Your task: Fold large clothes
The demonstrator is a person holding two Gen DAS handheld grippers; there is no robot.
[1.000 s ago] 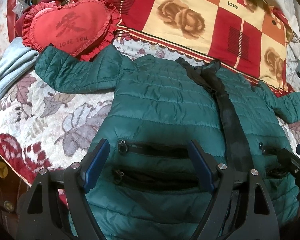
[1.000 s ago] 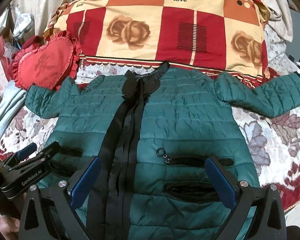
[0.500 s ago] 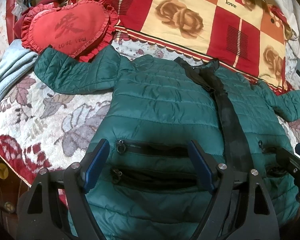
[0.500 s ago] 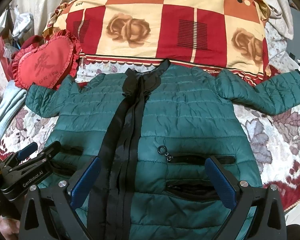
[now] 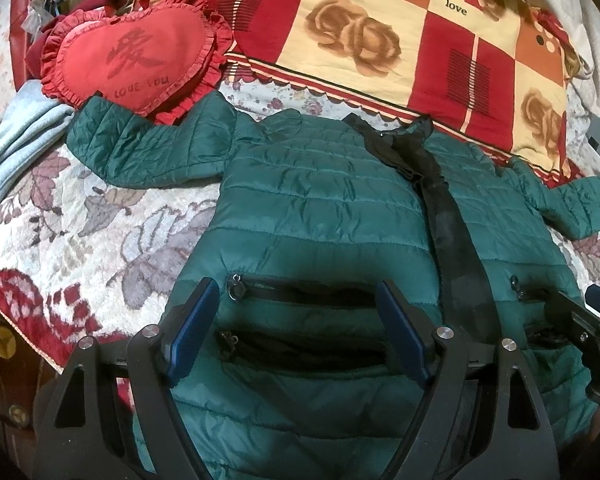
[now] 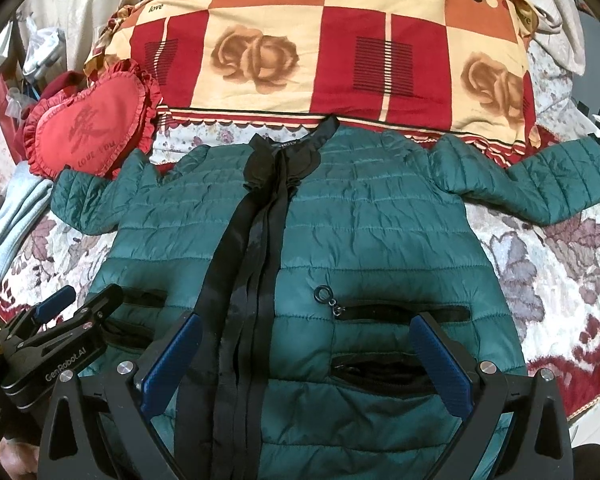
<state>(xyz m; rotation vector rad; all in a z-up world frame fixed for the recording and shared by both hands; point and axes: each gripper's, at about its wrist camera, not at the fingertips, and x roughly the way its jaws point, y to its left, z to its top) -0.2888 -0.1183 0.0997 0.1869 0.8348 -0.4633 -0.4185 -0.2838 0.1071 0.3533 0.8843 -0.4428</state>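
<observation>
- The left gripper and right gripper are hovering at lower centre, jaws spread, holding nothing.
- The green jacket is lying flat mid-frame on the bed, pockets gaping.
- A heart pillow is sitting at upper left.

Setting was a home bedroom. Work surface was a bed covered by a floral bedspread. A red-and-cream checked quilt printed with roses and "love" lay at the far side. A red heart-shaped cushion with ruffled edge sat far left, beside pale blue fabric and assorted household clutter.
</observation>
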